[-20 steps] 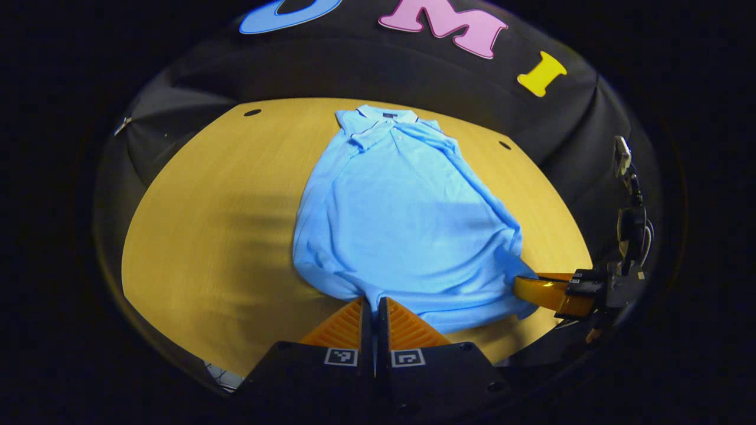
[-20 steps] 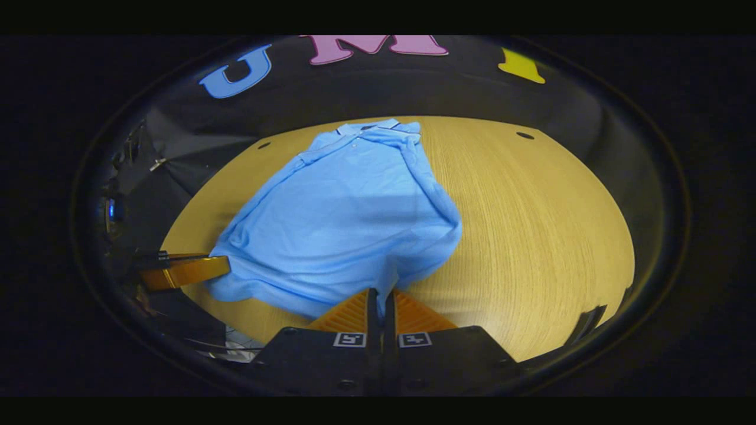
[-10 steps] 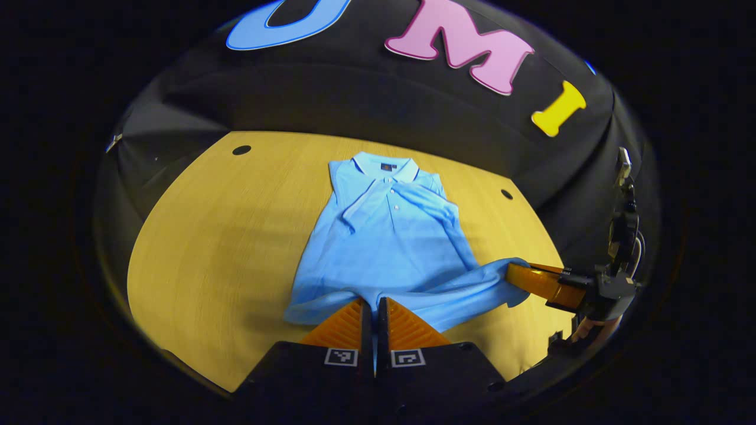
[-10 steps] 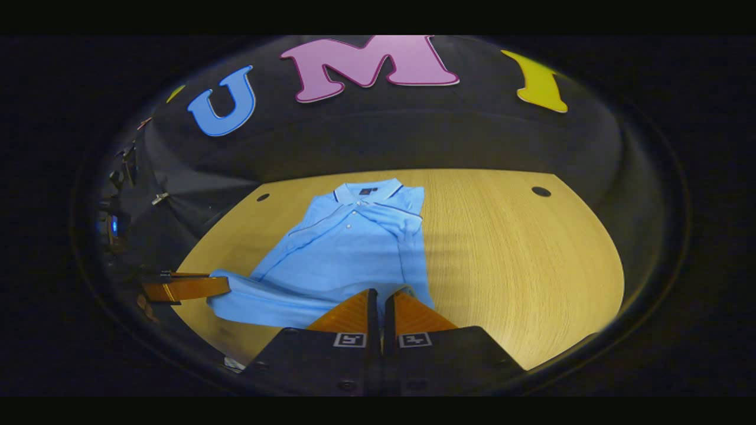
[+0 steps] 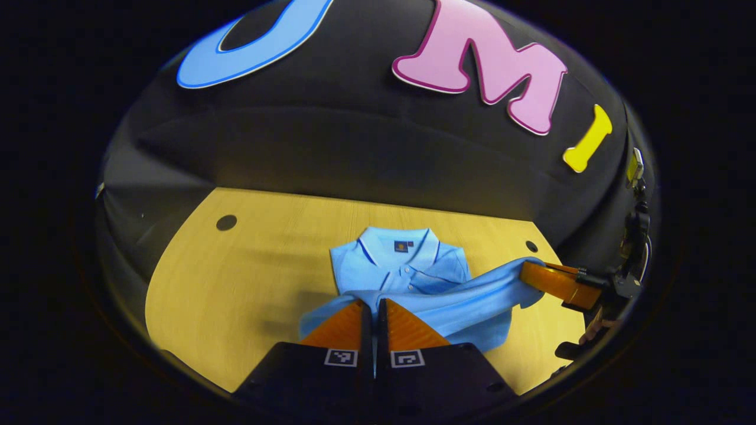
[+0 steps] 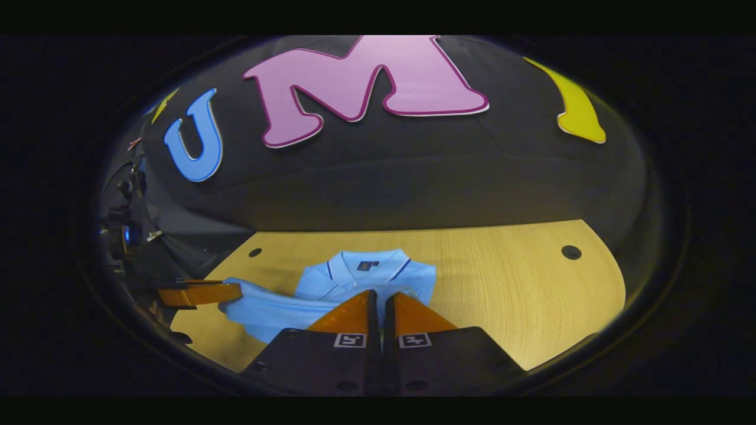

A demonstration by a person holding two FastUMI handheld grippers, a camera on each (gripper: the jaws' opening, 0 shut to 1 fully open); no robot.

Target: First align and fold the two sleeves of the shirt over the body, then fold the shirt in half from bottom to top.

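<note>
The table [image 5: 248, 277] carries the shirt [image 5: 401, 268] near its far edge, collar up. The hem is held raised, clamped by the left gripper [image 5: 373, 310] and right gripper [image 6: 381, 304]. Both corners should be carried level and laid squarely at the collar.

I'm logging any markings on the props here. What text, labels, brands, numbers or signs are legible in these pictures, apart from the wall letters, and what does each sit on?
None can be read.
Dark neck label inside the collar of the blue polo shirt: a small pale mark, too small to read.
Square black-and-white coded markers on the left claw and on the right claw: patterns, not words.
Wooden table: no writing.
</note>
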